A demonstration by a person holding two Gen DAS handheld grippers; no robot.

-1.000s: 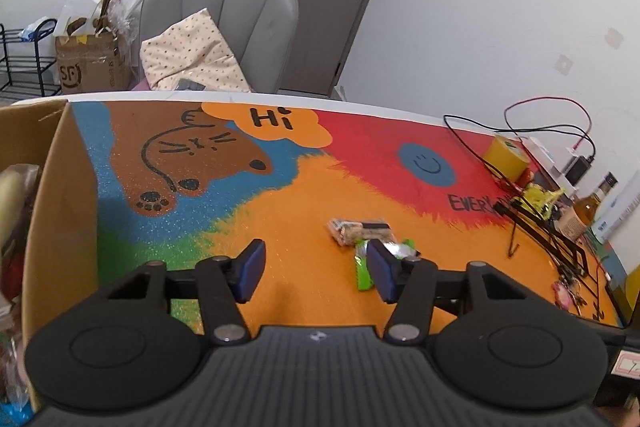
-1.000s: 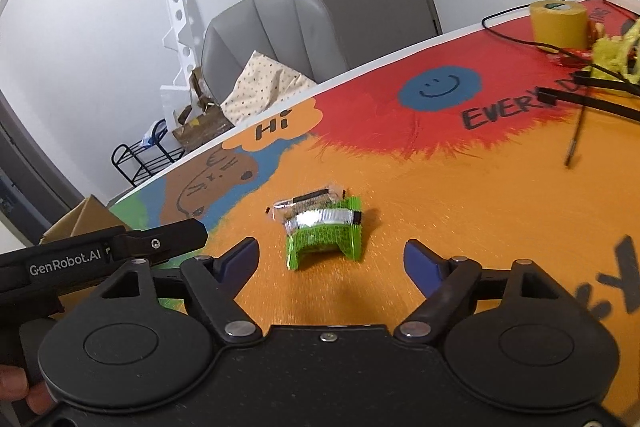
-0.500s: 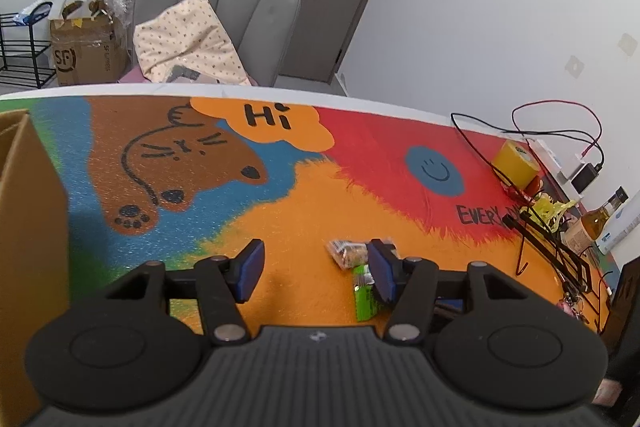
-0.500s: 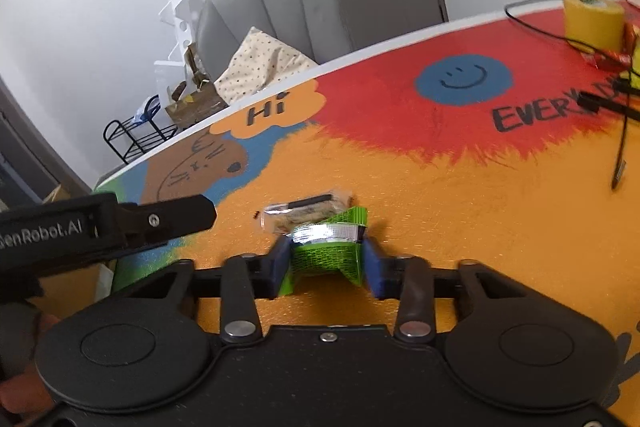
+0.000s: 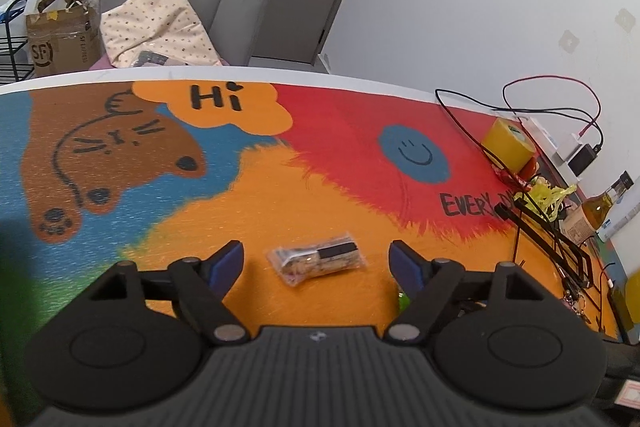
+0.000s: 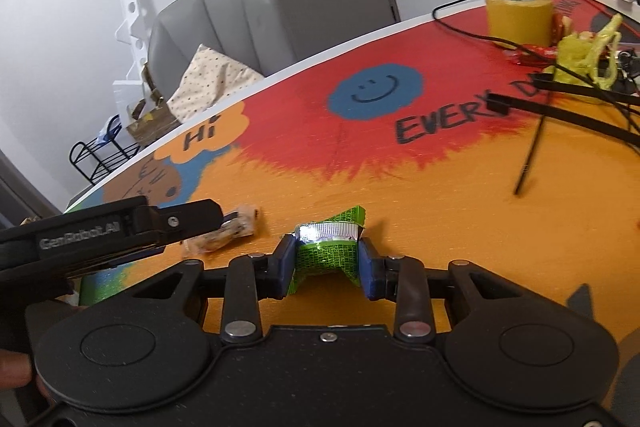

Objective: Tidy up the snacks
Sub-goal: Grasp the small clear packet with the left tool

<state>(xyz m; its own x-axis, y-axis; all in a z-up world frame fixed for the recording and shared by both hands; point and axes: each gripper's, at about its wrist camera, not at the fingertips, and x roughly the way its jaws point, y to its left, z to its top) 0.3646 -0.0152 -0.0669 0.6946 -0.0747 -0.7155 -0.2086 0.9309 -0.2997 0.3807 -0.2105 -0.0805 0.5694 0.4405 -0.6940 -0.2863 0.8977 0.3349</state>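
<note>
We see right claw (image 6: 327, 265) clamped on green packet (image 6: 326, 255), soft, crinkly, light, gripped mid-body. Left claw (image 5: 318, 261) wide open, empty, over clear snack bag (image 5: 317, 258) flat on table (image 5: 360, 155); slippery, take across its middle.

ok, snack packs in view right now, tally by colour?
Green snack pack: 1, clamped in the right tool
Clear snack pack: 1, lying on the mat between the open fingers of the left tool
Total: 2
</note>
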